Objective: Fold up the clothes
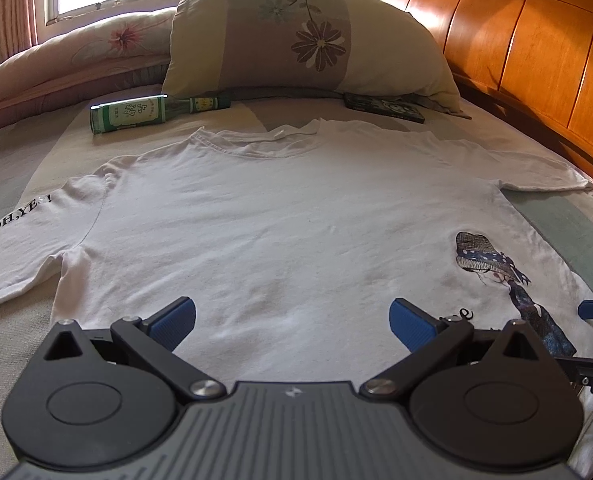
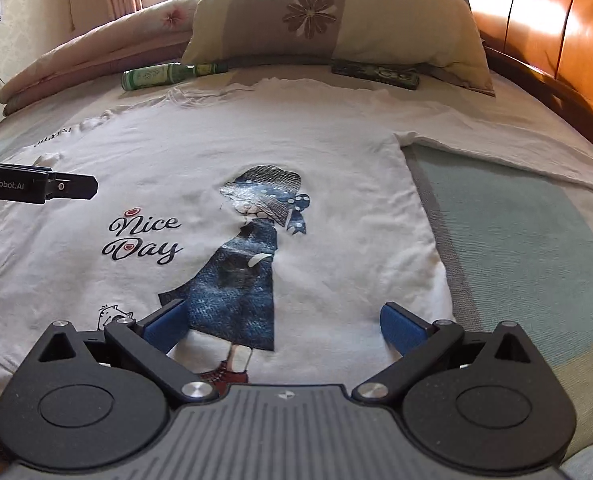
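A white T-shirt [image 1: 264, 208] lies spread flat on the bed, front up, collar toward the pillow. It carries a print of a girl in a hat [image 2: 252, 256] and the words "Nice Day" [image 2: 142, 240]. One sleeve reads "OH,YES!" [image 1: 20, 216]. My left gripper [image 1: 292, 320] hovers open over the shirt's lower left part, nothing between its blue pads [image 1: 176, 320]. My right gripper [image 2: 284, 324] stands open over the lower part of the print, also empty. The left gripper's body [image 2: 36, 188] shows at the left edge of the right wrist view.
A green glass bottle [image 1: 152, 114] lies beyond the shirt's collar. Next to it sits a dark flat case [image 1: 384, 108] under a flowered pillow [image 1: 304, 40]. A folded quilt [image 1: 56, 64] runs along the left. The wooden headboard [image 1: 516, 48] stands at the right. A striped bedsheet [image 2: 516, 232] shows right of the shirt.
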`<action>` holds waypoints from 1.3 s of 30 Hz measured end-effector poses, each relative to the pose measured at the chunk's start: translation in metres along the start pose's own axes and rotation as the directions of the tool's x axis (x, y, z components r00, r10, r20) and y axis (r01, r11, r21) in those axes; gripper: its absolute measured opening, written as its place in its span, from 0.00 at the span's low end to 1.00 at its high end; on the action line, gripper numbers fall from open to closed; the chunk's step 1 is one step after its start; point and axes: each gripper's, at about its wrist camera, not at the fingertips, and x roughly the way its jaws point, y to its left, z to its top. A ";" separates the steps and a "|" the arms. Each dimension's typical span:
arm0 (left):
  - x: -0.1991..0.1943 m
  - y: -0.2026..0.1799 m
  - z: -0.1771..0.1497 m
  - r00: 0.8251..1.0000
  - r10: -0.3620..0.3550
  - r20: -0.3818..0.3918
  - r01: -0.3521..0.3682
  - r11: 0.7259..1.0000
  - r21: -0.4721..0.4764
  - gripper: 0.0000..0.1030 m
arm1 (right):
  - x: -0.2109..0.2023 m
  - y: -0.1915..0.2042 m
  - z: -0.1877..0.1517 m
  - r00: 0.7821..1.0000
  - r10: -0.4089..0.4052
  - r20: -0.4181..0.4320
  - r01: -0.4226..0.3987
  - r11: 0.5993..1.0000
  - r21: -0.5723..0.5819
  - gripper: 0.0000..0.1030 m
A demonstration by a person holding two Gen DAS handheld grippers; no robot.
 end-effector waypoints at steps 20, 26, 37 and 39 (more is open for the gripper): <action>0.015 -0.024 -0.008 1.000 -0.010 0.003 0.010 0.999 0.054 0.99 | 0.015 -0.281 0.044 0.927 -0.145 0.347 -0.178 0.643 0.745 1.00; 0.021 -0.029 -0.011 1.000 0.015 -0.012 -0.014 0.997 0.079 0.99 | 0.036 -0.333 0.054 0.928 -0.170 0.331 -0.174 0.587 0.791 1.00; 0.022 -0.035 -0.013 1.000 0.027 -0.004 -0.026 0.995 0.093 0.99 | 0.060 -0.366 0.077 0.925 -0.179 0.334 -0.142 0.653 0.744 1.00; 0.022 -0.035 -0.013 1.000 0.027 -0.003 -0.027 0.995 0.093 0.99 | 0.062 -0.371 0.078 0.916 -0.208 0.342 -0.134 0.647 0.751 1.00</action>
